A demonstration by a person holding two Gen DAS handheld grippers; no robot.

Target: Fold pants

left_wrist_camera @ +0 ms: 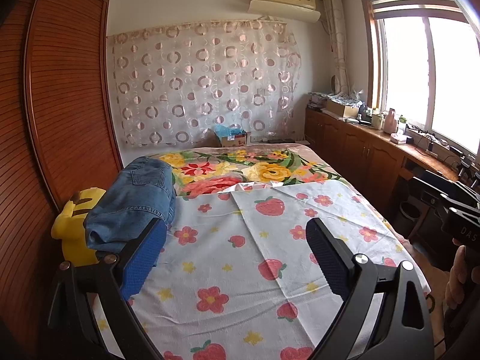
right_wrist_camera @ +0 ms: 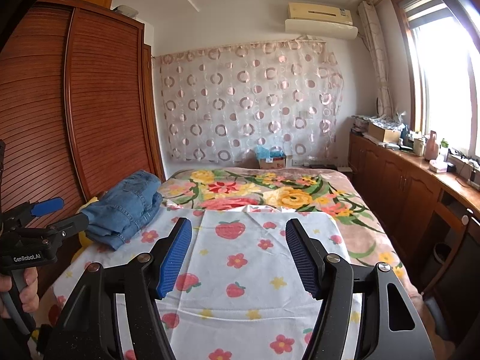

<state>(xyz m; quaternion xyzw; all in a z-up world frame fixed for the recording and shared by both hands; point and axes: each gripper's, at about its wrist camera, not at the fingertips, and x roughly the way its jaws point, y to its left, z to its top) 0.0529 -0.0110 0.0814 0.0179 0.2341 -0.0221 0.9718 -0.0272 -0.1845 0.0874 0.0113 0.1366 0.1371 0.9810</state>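
The blue jeans (left_wrist_camera: 132,204) lie folded in a thick bundle at the left side of the bed, partly on a yellow plush toy (left_wrist_camera: 70,225). My left gripper (left_wrist_camera: 235,223) is open over the strawberry sheet (left_wrist_camera: 240,270), its left finger just below the bundle's near edge, with nothing between the pads. In the right wrist view the jeans (right_wrist_camera: 129,207) sit ahead and to the left. My right gripper (right_wrist_camera: 238,223) is open above the sheet (right_wrist_camera: 240,270) and holds nothing. The left gripper (right_wrist_camera: 75,210) shows at the left edge, open beside the jeans.
A flowered blanket (left_wrist_camera: 270,171) covers the far half of the bed. A slatted wooden wardrobe (left_wrist_camera: 60,105) stands close on the left. Low wooden cabinets (left_wrist_camera: 360,150) with clutter run under the window on the right. A hand (left_wrist_camera: 459,270) holds the other gripper's handle.
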